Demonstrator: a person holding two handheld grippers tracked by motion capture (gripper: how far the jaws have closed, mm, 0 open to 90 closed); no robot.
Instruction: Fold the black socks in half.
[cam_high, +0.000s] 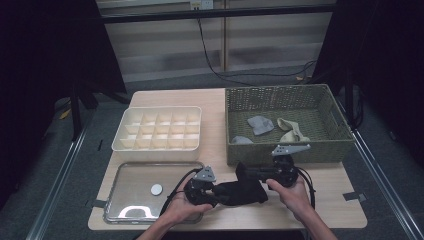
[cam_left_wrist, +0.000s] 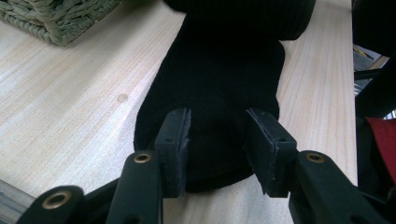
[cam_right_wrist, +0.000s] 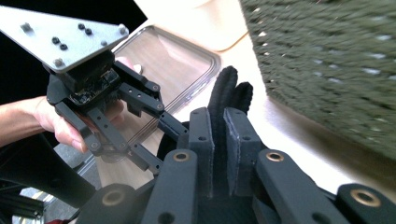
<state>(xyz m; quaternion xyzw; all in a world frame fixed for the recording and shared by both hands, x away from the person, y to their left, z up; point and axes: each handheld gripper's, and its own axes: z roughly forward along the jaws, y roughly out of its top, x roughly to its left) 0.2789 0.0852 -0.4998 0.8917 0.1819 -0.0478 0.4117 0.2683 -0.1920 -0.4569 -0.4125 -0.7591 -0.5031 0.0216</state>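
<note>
Left to right on the table (cam_high: 320, 210), high view: metal tray (cam_high: 131, 186) sits at the front-left corner, its near rim close to the table edge, a small white disc (cam_high: 156, 189) lying in it. Behind it the white divided box (cam_high: 159, 128), cells empty as far as I can see. Narrow wood strip between tray and box.

My left gripper (cam_high: 203, 192) is just right of the tray's right rim, low over the wood. In the left gripper view its jaws stand part open, straddling the near end of the black sock (cam_left_wrist: 219, 93); pads sit either side of the cloth with a visible gap, not pinching. Sock lies flat on the wood there, bare table on both sides of it.

Sock runs across the front middle of the table, between my two hands, in front of the wicker basket (cam_high: 287, 95).

My right gripper (cam_high: 265, 174) is near the basket's front wall. In the right gripper view its jaws are nearly together, clamped on the other end of the sock, cloth sticking up past the pads. Basket wall looms close on that view's right; tight there.

Basket holds a grey sock (cam_high: 260, 125) and a beige sock (cam_high: 292, 131). Right of my right hand: open wood out to the table edge.
</note>
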